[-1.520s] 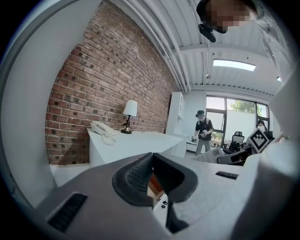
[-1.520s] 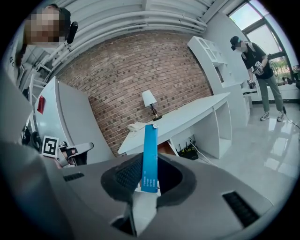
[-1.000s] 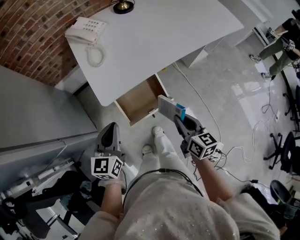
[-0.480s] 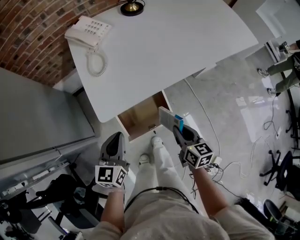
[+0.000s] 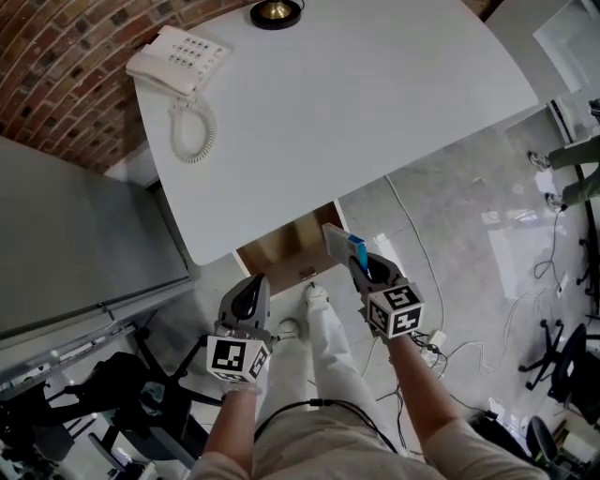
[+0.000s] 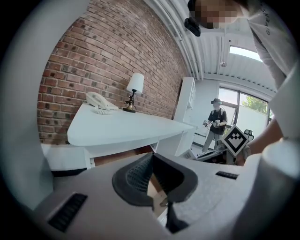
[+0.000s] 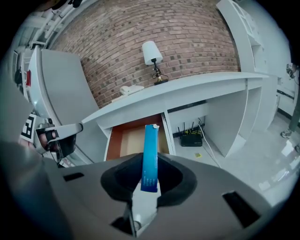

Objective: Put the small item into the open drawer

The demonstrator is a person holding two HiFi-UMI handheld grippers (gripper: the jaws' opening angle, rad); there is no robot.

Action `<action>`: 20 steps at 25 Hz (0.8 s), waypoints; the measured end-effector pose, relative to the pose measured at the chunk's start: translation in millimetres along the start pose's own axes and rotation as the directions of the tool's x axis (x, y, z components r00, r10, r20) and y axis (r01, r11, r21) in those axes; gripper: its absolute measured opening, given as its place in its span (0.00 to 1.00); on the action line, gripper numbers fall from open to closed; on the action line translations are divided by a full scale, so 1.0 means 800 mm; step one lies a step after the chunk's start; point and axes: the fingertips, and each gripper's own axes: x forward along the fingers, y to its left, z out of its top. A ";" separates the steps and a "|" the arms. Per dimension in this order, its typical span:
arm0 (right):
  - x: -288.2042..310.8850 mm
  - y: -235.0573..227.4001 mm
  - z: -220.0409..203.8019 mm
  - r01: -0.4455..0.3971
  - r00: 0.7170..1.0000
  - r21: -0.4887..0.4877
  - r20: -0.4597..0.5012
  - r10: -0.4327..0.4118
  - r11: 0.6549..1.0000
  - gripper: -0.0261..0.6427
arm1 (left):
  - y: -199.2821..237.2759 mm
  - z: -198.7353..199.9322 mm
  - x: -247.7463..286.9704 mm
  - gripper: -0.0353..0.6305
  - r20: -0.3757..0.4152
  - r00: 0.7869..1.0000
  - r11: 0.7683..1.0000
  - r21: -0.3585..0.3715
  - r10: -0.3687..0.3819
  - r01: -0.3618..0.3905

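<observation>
The open drawer [image 5: 281,249] sticks out from under the white desk [image 5: 356,103], and its wooden inside is bare in the right gripper view [image 7: 133,140]. My right gripper [image 5: 361,267] is shut on a small blue-and-white box [image 5: 342,246], which it holds edge-up just in front of the drawer. In the right gripper view the box [image 7: 151,154] stands upright between the jaws of my right gripper [image 7: 150,177]. My left gripper [image 5: 248,298] hangs to the left of the drawer's front, its ribbed pads meeting at the tips with nothing between them [image 6: 152,161].
A white telephone [image 5: 176,61] and a lamp base [image 5: 276,12] sit at the desk's far side. A grey cabinet [image 5: 75,234] stands at the left. Cables [image 5: 422,234] run over the floor at the right. My shoes [image 5: 314,295] are below the drawer. Another person [image 6: 215,122] stands far off.
Both grippers have sunk and moved closer to the drawer's front. The box has stayed in the right gripper. The desk now fills more of the head view.
</observation>
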 end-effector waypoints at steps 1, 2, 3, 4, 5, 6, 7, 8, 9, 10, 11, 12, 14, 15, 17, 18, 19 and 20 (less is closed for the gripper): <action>0.007 -0.004 -0.001 -0.001 1.000 -0.011 -0.016 0.001 1.000 0.16 | -0.001 -0.004 0.004 0.06 -0.006 1.000 1.000 0.001 -0.001 0.001; 0.014 -0.007 -0.003 -0.002 1.000 -0.021 -0.030 0.002 1.000 0.16 | -0.002 -0.007 0.008 0.06 -0.010 1.000 1.000 0.001 0.000 0.000; 0.020 -0.009 -0.004 -0.004 0.999 -0.032 -0.044 0.003 0.999 0.16 | -0.002 -0.009 0.012 0.06 -0.011 1.000 1.000 0.000 0.002 -0.002; 0.027 -0.012 -0.006 -0.007 0.998 -0.044 -0.060 0.004 0.999 0.16 | -0.002 -0.011 0.015 0.06 -0.012 1.000 1.000 -0.001 0.005 -0.005; 0.032 -0.014 -0.009 -0.009 0.997 -0.054 -0.075 0.005 0.998 0.16 | -0.002 -0.012 0.018 0.06 -0.012 1.000 1.000 -0.001 0.010 -0.010; 0.037 -0.016 -0.011 -0.011 0.996 -0.063 -0.088 0.006 0.998 0.16 | -0.002 -0.013 0.022 0.06 -0.012 1.000 1.000 -0.001 0.014 -0.014; 0.041 -0.019 -0.012 -0.014 0.995 -0.069 -0.099 0.007 0.998 0.16 | -0.002 -0.014 0.026 0.06 -0.012 1.000 1.000 -0.002 0.018 -0.019; 0.046 -0.021 -0.014 -0.016 0.994 -0.072 -0.108 0.008 0.997 0.16 | -0.002 -0.016 0.029 0.06 -0.013 1.000 1.000 -0.004 0.022 -0.022; 0.050 -0.023 -0.016 -0.018 0.993 -0.075 -0.116 0.009 0.997 0.16 | -0.002 -0.017 0.033 0.06 -0.014 1.000 1.000 -0.005 0.024 -0.024; 0.054 -0.025 -0.018 -0.020 0.992 -0.077 -0.123 0.010 0.997 0.16 | -0.002 -0.017 0.036 0.06 -0.016 1.000 1.000 -0.005 0.026 -0.026; 0.058 -0.026 -0.019 -0.022 0.991 -0.080 -0.130 0.011 0.997 0.16 | -0.003 -0.018 0.038 0.06 -0.017 1.000 1.000 -0.005 0.026 -0.026; 0.063 -0.028 -0.021 -0.025 0.991 -0.083 -0.137 0.013 0.996 0.16 | -0.003 -0.018 0.039 0.06 -0.018 0.999 1.000 -0.005 0.026 -0.027; 0.073 -0.031 -0.026 -0.030 0.989 -0.087 -0.149 0.017 0.996 0.16 | -0.004 -0.021 0.041 0.06 -0.019 0.999 1.000 -0.009 0.029 -0.029; 0.077 -0.033 -0.028 -0.029 0.988 -0.089 -0.156 0.015 0.996 0.16 | -0.005 -0.024 0.042 0.06 -0.021 0.999 0.999 -0.012 0.031 -0.031; 0.084 -0.038 -0.031 -0.021 0.986 -0.091 -0.168 0.006 0.996 0.16 | -0.007 -0.030 0.043 0.06 -0.028 0.999 0.999 -0.018 0.034 -0.035; 0.087 -0.040 -0.031 -0.019 0.985 -0.094 -0.175 0.002 0.995 0.16 | -0.007 -0.032 0.043 0.06 -0.033 0.999 0.999 -0.020 0.036 -0.036; 0.090 -0.040 -0.032 -0.018 0.983 -0.097 -0.184 0.000 0.995 0.16 | -0.008 -0.035 0.043 0.06 -0.039 0.999 0.999 -0.021 0.036 -0.037; 0.093 -0.041 -0.033 -0.018 0.981 -0.099 -0.192 -0.001 0.995 0.16 | -0.009 -0.038 0.043 0.06 -0.042 0.998 0.999 -0.022 0.036 -0.037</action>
